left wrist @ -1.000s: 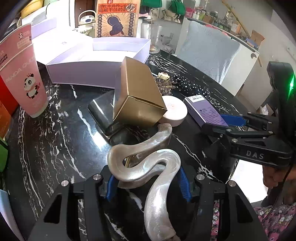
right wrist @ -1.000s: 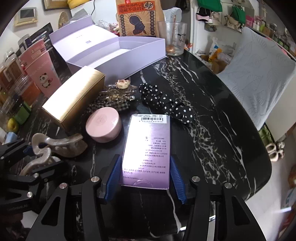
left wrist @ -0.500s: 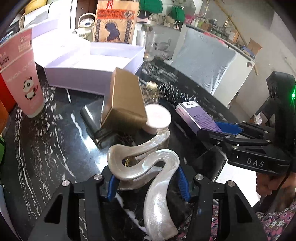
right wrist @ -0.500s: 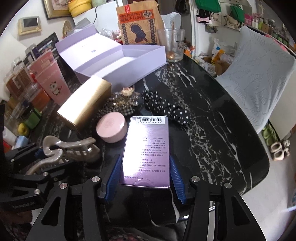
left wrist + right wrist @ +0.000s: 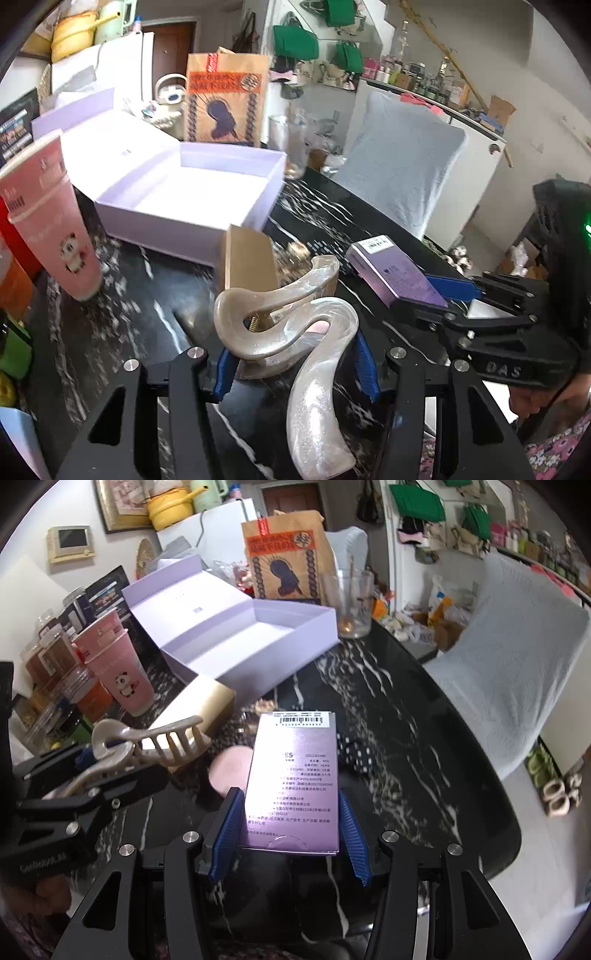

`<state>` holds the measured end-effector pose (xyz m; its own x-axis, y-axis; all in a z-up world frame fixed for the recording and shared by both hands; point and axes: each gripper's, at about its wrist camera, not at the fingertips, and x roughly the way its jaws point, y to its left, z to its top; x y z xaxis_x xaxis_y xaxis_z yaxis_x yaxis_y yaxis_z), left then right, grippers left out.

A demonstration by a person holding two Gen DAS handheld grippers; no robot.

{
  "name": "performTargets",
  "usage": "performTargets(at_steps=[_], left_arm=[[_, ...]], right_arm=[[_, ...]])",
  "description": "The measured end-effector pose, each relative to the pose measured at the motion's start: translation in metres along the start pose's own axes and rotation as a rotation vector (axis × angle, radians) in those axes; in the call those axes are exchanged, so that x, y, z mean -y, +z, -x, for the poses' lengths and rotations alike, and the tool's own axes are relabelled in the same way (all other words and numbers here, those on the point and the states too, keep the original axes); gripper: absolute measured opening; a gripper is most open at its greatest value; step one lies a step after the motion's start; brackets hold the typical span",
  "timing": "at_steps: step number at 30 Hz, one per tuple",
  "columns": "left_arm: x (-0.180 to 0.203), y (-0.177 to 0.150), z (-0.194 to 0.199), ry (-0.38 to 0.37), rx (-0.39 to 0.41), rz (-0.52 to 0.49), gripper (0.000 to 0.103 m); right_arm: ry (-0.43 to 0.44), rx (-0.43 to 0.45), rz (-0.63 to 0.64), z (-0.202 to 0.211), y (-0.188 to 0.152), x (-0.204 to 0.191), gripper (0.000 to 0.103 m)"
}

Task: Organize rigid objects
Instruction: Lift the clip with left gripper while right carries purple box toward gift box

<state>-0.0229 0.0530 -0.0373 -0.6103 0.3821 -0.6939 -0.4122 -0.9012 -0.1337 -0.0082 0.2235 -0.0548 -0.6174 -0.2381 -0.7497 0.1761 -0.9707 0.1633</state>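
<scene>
Left wrist view: the left gripper is clenching a pearly hair claw, lifted clear of the black marble table. The curved claw could be slipping or twisting between the pads. The open lilac box is sitting at eleven o'clock, with the gold box standing between.

Right wrist view: the right gripper is grasping the purple carton by its long sides. The other gripper is crowding in at nine o'clock, risking a knock; open tabletop is lying toward two o'clock.
</scene>
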Motion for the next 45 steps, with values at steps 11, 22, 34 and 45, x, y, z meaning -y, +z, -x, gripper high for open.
performTargets(at_steps=[11, 22, 34, 45], left_arm=[[-0.017, 0.022, -0.005, 0.006, 0.0, 0.074, 0.053], [-0.027, 0.045, -0.012, 0.082, 0.031, 0.06, 0.053], [-0.041, 0.075, -0.023, 0.112, 0.042, 0.066, 0.053], [-0.06, 0.117, -0.036, 0.182, 0.053, 0.03, 0.053]], right_arm=[[0.064, 0.03, 0.061, -0.001, 0.017, -0.01, 0.051], [0.064, 0.083, 0.143, -0.007, 0.04, -0.018, 0.051], [0.105, 0.122, 0.199, -0.015, 0.08, -0.022, 0.051], [0.134, 0.157, 0.237, -0.028, 0.124, -0.026, 0.051]])
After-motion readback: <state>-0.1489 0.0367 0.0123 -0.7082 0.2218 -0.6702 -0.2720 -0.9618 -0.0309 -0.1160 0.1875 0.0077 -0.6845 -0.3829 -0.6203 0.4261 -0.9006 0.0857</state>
